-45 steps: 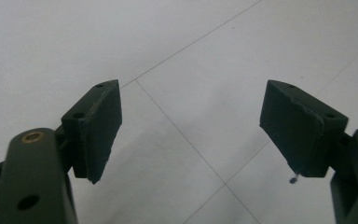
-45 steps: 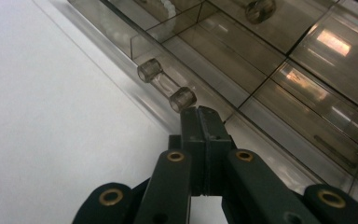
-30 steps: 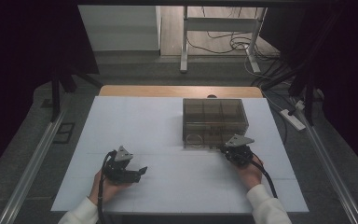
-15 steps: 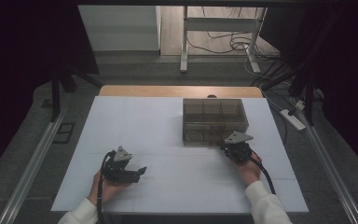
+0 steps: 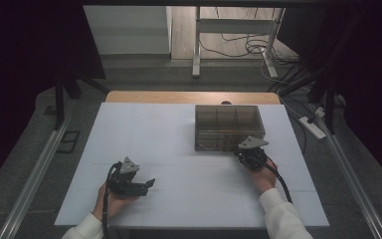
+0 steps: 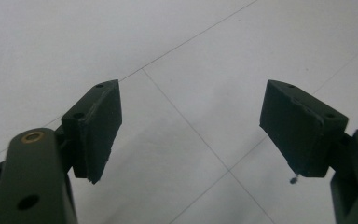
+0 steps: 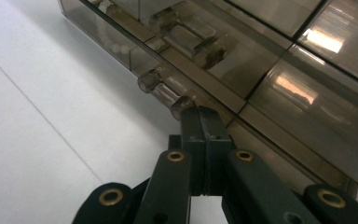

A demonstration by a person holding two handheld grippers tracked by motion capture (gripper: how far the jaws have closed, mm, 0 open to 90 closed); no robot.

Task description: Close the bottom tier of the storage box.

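A smoky see-through compartment box (image 5: 229, 124) with its lid down sits at the back right of the white table (image 5: 169, 129). My right gripper (image 5: 242, 151) is at the box's front right edge. In the right gripper view the jaws are shut together, and the gripper (image 7: 204, 116) has its tips against the box's front rim (image 7: 242, 114), beside a clear hinge-like cylinder (image 7: 163, 91). I see nothing between the pads. My left gripper (image 5: 148, 185) rests low over the table at the front left, open. The left gripper (image 6: 191, 126) has bare table between its pads.
A wooden strip (image 5: 189, 97) borders the table's far edge. Metal rails (image 5: 35, 169) run along both sides at floor level. A power strip (image 5: 313, 127) and cables lie on the floor to the right, with desk legs (image 5: 196, 45) beyond.
The right gripper has edged slightly forward toward the box's front edge. The left gripper has stayed where it was.
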